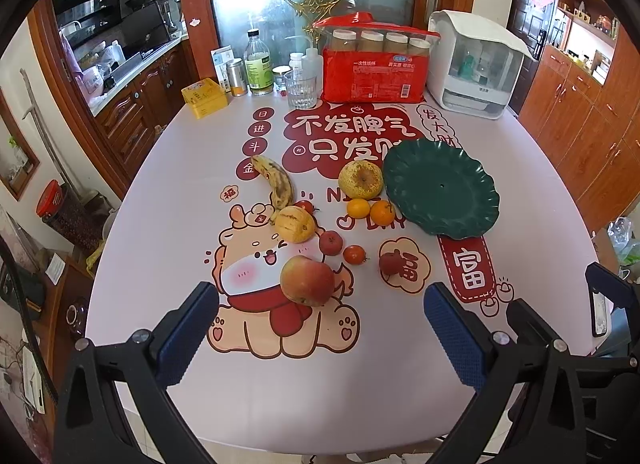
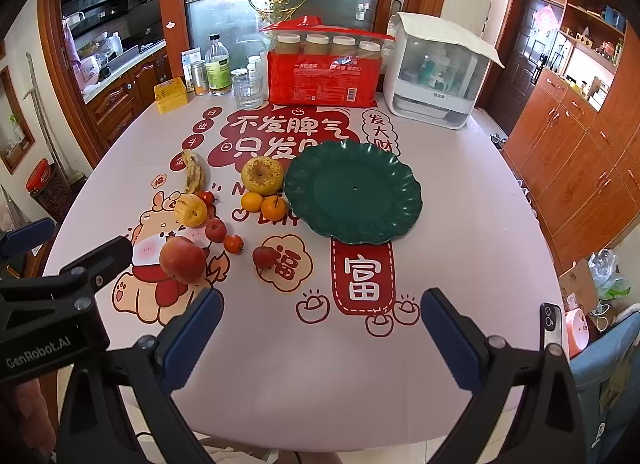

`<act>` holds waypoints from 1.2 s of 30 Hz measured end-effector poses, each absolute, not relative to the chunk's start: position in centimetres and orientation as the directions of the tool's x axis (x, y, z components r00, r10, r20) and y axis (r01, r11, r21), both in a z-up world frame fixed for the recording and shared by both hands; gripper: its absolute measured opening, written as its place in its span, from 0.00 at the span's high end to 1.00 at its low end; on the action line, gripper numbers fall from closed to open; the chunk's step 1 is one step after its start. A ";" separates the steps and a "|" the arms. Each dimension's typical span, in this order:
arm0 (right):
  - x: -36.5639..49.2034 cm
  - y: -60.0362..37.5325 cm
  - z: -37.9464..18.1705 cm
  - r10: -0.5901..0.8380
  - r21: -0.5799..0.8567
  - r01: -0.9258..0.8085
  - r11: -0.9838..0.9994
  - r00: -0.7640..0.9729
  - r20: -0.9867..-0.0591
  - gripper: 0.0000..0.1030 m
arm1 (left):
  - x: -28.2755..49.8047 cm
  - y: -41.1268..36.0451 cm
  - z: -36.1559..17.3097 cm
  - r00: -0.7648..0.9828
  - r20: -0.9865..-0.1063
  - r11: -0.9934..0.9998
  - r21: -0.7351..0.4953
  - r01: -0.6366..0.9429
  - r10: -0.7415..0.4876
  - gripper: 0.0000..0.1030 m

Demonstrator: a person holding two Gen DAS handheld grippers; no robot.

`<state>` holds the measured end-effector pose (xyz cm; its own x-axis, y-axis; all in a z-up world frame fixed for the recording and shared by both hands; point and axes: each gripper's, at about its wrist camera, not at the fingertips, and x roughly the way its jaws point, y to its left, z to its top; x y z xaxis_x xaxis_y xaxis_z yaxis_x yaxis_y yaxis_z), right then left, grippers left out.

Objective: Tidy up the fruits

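An empty dark green scalloped plate (image 1: 440, 187) (image 2: 352, 191) sits right of centre on the printed table cover. Left of it lie the fruits: a spotted banana (image 1: 275, 179), a russet yellow pear (image 1: 361, 179), two small oranges (image 1: 357, 208), a yellow striped fruit (image 1: 297, 223), several small red fruits and tomatoes (image 1: 354, 254), and, nearest, a red-yellow apple (image 1: 307, 280) (image 2: 182, 260). My left gripper (image 1: 319, 294) hangs open above the table just short of the apple. My right gripper (image 2: 321, 298) stands open over bare cover, short of the plate. Neither holds anything.
Along the far edge stand a red pack of paper cups (image 1: 374, 63), a white lidded appliance (image 1: 476, 67), a drinking glass (image 1: 300, 89), bottles (image 1: 259, 63) and a yellow tin (image 1: 205, 97). A phone (image 2: 551, 328) and a blue chair (image 2: 608, 364) are at the near right.
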<state>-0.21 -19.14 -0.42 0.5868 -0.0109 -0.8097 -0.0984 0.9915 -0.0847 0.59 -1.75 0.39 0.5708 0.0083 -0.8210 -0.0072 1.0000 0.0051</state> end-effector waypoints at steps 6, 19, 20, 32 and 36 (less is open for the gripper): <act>-0.4 -18.8 -0.4 -0.009 -0.082 -0.097 0.992 0.591 -0.807 0.03 | 0.5 -1.6 0.2 0.572 -0.820 1.000 0.002 -0.012 0.009 0.01; 0.8 -19.3 -0.4 0.022 -0.080 -0.140 0.987 0.607 -0.795 0.04 | 1.1 -2.2 0.3 0.566 -0.824 0.998 -0.001 -0.060 0.033 0.01; 0.9 -19.3 -0.3 0.025 -0.078 -0.143 0.987 0.607 -0.794 0.04 | 1.2 -2.3 0.3 0.565 -0.824 0.998 -0.001 -0.065 0.036 0.01; 2.1 -20.3 -0.8 0.089 -0.045 -0.207 0.977 0.595 -0.798 0.05 | 1.5 -3.1 0.2 0.545 -0.835 0.991 0.008 -0.130 0.079 0.01; 2.2 -20.6 -0.7 0.090 -0.060 -0.223 0.973 0.605 -0.791 0.05 | 1.4 -3.5 0.0 0.544 -0.835 0.989 0.007 -0.147 0.087 0.01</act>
